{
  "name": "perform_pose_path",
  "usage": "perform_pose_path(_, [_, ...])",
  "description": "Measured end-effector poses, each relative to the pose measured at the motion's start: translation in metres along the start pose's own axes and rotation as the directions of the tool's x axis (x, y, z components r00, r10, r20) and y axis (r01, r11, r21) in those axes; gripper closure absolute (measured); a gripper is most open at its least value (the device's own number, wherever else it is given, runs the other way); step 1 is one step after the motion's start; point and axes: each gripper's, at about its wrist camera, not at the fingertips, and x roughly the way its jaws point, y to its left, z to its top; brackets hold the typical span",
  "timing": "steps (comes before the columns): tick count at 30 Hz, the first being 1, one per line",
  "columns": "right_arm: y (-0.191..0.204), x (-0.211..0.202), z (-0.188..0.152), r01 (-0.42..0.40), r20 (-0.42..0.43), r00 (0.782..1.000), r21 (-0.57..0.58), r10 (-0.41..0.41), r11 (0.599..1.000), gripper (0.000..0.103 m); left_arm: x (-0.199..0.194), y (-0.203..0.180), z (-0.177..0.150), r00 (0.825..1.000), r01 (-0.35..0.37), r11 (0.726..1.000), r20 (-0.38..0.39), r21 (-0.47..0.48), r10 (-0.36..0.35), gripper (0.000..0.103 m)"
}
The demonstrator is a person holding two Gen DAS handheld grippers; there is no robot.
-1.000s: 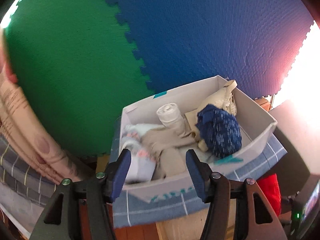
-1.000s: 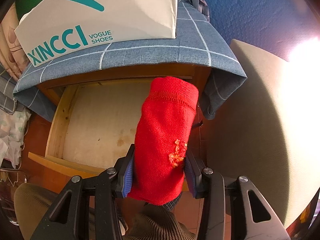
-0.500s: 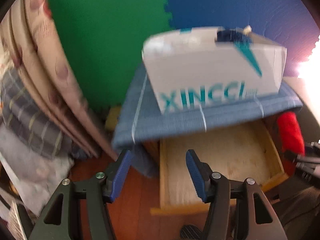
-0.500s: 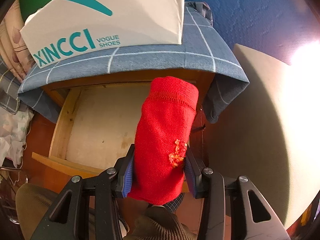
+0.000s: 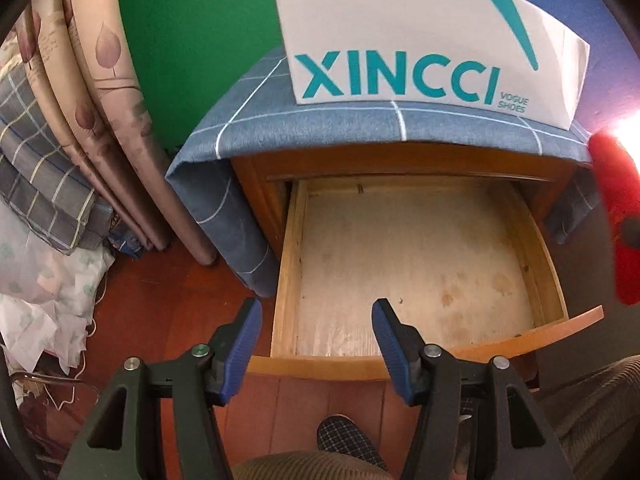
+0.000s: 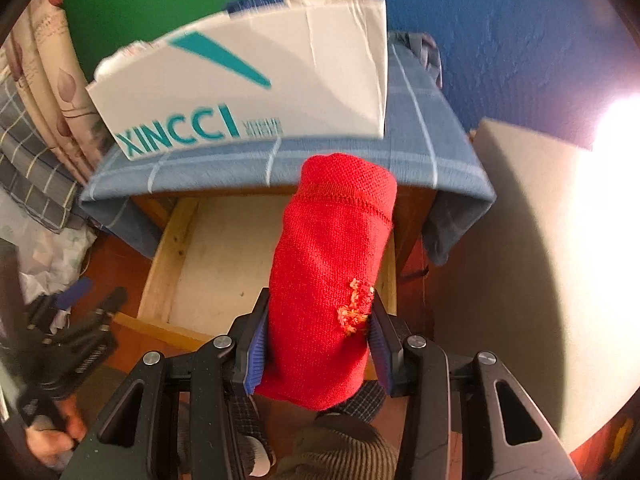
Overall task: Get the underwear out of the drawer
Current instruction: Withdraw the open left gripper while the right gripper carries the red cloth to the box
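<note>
A rolled red underwear point(image 6: 328, 280) with a small orange patch sits clamped between the blue pads of my right gripper point(image 6: 318, 336), held above the front right of the pulled-out wooden drawer point(image 6: 172, 248). The same red roll point(image 5: 618, 224) shows at the right edge of the left wrist view. My left gripper point(image 5: 316, 332) is open with nothing between its fingers, hovering over the drawer's point(image 5: 288, 264) front left corner. The drawer's pale bottom is bare.
A white XINCCI shoe box point(image 5: 420, 40) stands on the blue checked cloth point(image 5: 320, 128) covering the cabinet. Folded bedding and curtains point(image 5: 60, 120) pile at the left. A slipper point(image 5: 344, 440) and corduroy trouser legs are below. A pale panel point(image 6: 520, 260) stands at the right.
The left gripper has dropped from looking into the shoe box to hovering over the drawer's front. The right gripper has risen slightly with the red roll still held.
</note>
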Motion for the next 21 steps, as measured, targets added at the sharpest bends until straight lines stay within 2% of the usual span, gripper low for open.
perform_pose_path(4, [0.001,-0.029,0.019,-0.013,0.050,0.999,-0.012,0.014,1.000,0.062,0.002,0.002,0.001,1.000,-0.008,1.000,-0.004,-0.020,0.008,0.044])
perform_pose_path(12, [0.015,-0.078,0.086,-0.021,0.162,0.986,-0.064,0.031,0.998,0.062,0.005,0.009,0.010,0.999,-0.048,0.998,0.007,-0.034,0.048,0.044])
perform_pose_path(17, [0.034,-0.082,0.131,-0.020,0.184,0.982,-0.106,0.039,0.994,0.062,0.014,0.013,0.017,0.999,-0.046,0.998,-0.011,-0.032,0.045,0.044])
perform_pose_path(21, [0.051,-0.069,0.162,-0.021,0.176,0.983,-0.126,0.044,0.992,0.062,0.023,0.016,0.020,0.999,-0.034,0.998,-0.036,-0.044,0.032,0.044])
